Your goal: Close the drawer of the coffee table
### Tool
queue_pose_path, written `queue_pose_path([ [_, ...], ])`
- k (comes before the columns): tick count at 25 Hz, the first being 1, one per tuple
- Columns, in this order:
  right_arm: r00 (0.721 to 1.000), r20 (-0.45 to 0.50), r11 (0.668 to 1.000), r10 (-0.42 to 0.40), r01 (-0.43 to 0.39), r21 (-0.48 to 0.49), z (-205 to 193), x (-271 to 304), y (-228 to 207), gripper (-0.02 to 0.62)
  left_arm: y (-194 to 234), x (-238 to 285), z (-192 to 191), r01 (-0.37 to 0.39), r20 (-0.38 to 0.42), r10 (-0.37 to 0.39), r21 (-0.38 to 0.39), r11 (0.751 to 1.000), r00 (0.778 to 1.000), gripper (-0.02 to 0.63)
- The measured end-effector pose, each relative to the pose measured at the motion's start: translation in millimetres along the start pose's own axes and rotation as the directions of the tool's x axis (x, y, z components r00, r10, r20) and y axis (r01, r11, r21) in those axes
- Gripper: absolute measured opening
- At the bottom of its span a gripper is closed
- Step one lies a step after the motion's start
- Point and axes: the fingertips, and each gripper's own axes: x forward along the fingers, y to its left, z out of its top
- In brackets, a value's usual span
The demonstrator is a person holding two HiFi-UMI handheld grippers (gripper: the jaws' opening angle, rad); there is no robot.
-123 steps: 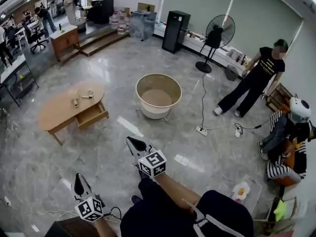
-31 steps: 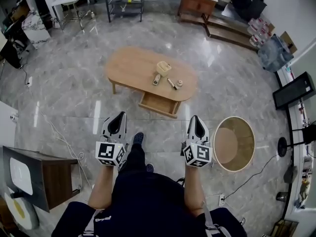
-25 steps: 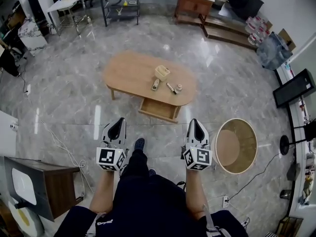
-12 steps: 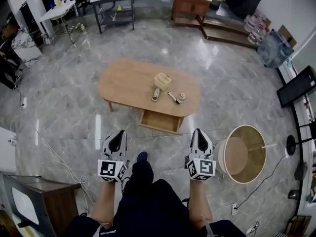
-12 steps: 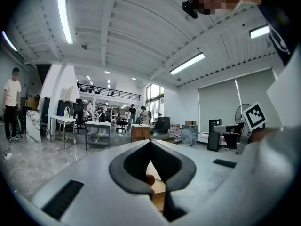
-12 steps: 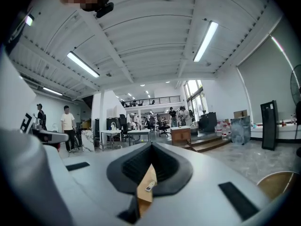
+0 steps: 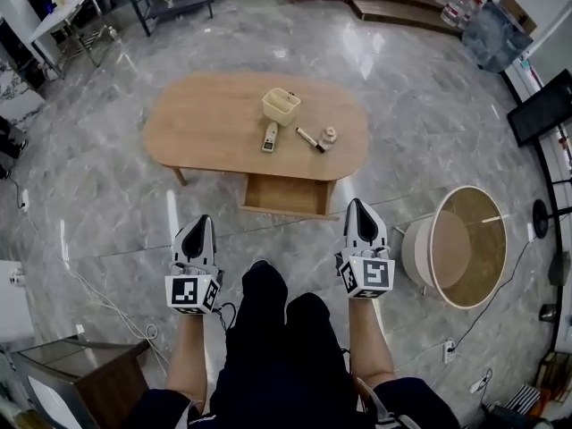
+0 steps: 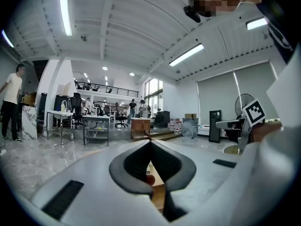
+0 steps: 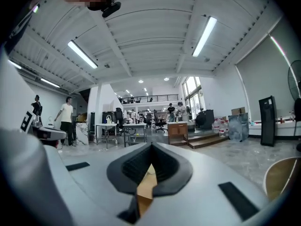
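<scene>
Head view: the counter [image 7: 210, 119] looms nearer than half a second ago, and its drawer [image 7: 288, 195] still stands pulled out toward the person. The left tongs [image 7: 200, 223] and right tongs [image 7: 357, 206] hang just short of it, the right near the drawer's front corner. The approach looks nearly done, the push not begun.

Left gripper view: the left tongs [image 8: 150, 142] are pressed together, holding nothing; wood shows beyond.

Right gripper view: the right tongs [image 9: 151, 146] likewise meet at the tips, empty.
</scene>
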Motion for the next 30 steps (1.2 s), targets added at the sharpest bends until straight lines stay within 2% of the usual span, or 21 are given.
queue_pose_path([
  [8, 0.999, 0.011, 0.999, -0.049, 0.049, 0.005, -112.4, 27.5, -23.6, 0.026, 1.6, 51.9, -115.3, 0.068, -0.011, -0.068, 0.018, 0.998, 0.998, 0.025],
  [16, 0.997, 0.060, 0.998, -0.057, 0.059, -0.024, -214.9, 49.0, -33.4, 0.026, 13.6, 72.7, -219.0, 0.067, 0.027, -0.069, 0.050, 0.996, 0.997, 0.025],
  [22, 0.996, 0.071, 0.998, -0.061, 0.061, -0.007, -269.0, 39.5, -32.8, 0.026, 13.1, 64.7, -281.7, 0.067, 0.019, -0.068, 0.051, 0.996, 0.997, 0.025],
  [25, 0.996, 0.081, 0.999, -0.040, 0.043, -0.029, -286.6, 40.6, -32.8, 0.026, 13.3, 64.9, -306.4, 0.059, 0.017, -0.060, 0.047, 0.997, 0.998, 0.025],
  [30, 0.998, 0.034, 0.999, -0.051, 0.052, -0.006, -327.3, 34.8, -33.6, 0.026, 15.2, 66.3, -347.1, 0.064, -0.034, -0.063, 0.043, 0.997, 0.997, 0.025],
])
